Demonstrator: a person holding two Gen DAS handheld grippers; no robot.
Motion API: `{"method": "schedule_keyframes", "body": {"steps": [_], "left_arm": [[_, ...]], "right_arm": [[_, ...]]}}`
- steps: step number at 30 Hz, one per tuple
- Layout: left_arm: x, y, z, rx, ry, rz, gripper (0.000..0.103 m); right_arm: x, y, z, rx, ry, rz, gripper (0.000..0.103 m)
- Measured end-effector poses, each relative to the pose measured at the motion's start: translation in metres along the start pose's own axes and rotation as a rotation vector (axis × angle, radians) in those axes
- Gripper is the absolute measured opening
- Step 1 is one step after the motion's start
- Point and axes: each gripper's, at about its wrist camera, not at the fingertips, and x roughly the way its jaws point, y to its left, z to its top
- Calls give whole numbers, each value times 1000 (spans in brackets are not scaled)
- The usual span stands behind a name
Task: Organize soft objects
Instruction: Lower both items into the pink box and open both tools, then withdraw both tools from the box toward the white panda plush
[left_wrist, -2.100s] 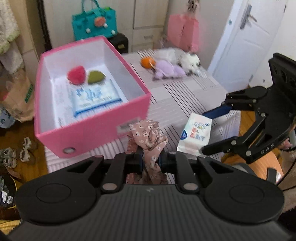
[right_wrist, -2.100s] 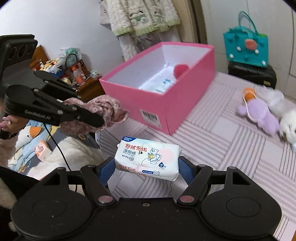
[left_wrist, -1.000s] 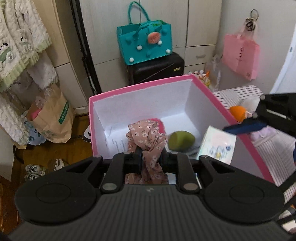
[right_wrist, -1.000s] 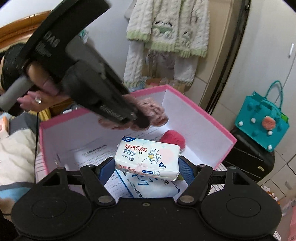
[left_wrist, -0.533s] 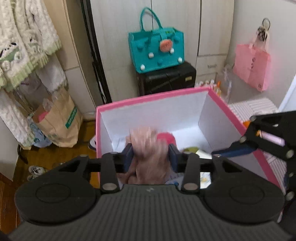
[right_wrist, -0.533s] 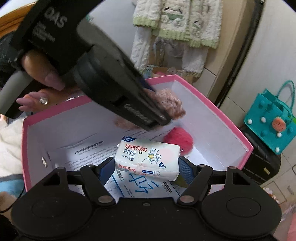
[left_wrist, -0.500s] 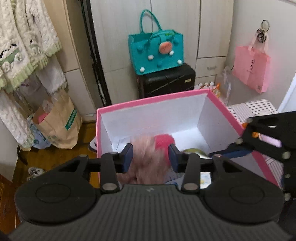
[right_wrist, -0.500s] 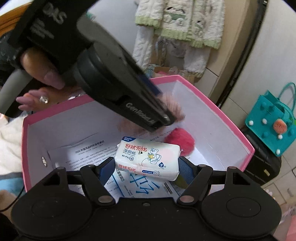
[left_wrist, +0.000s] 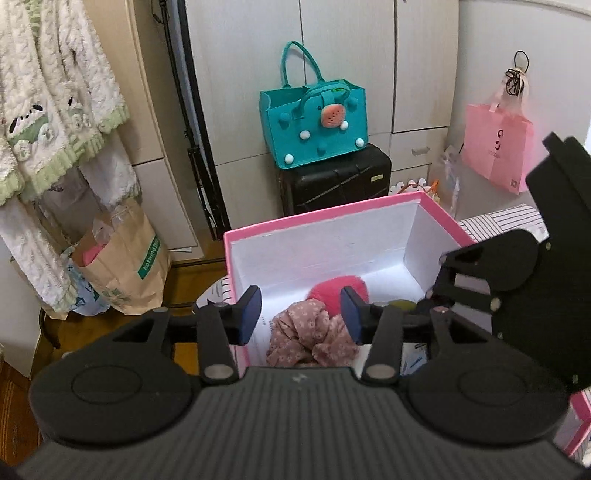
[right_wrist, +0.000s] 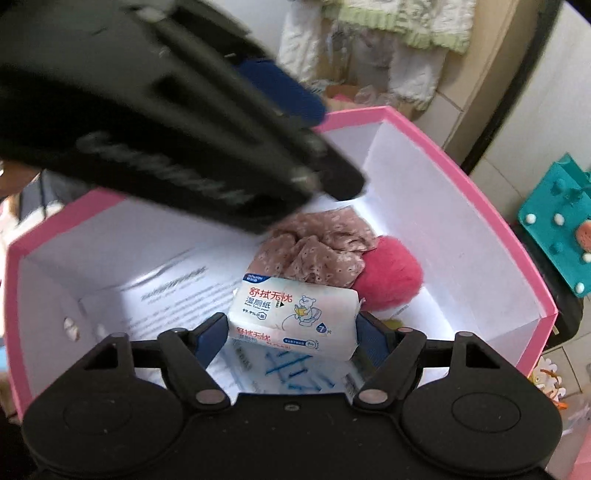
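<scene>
The scrunchie (left_wrist: 312, 334) is now lying in the box (left_wrist: 332, 216), dropped beneath the left gripper (left_wrist: 301, 314), its jaws just opening, empty. The right gripper (right_wrist: 291, 334) is loosely bracketing the wipes (right_wrist: 293, 317) crosswise, directly above the box floor.

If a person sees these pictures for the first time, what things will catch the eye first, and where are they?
The bright pink box with white inner walls fills the middle of both views. On its floor a floral scrunchie lies against a fuzzy red pompom, under the open left gripper, whose jaws have just been opening. The right gripper holds a wet wipes pack just inside the box.
</scene>
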Motion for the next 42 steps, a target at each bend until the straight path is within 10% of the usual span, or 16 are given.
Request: {"method": "schedule_keyframes", "body": {"steps": [9, 17, 42], "left_arm": [[-10, 0, -9, 12, 53, -2, 56], [-44, -12, -13, -10, 53, -44, 99], [-160, -101, -45, 222, 40, -126, 98]], "right_arm": [[-46, -9, -18, 171, -98, 46, 83], [-91, 3, -45, 240, -204, 29, 82], [-212, 75, -151, 315, -342, -76, 83]]}}
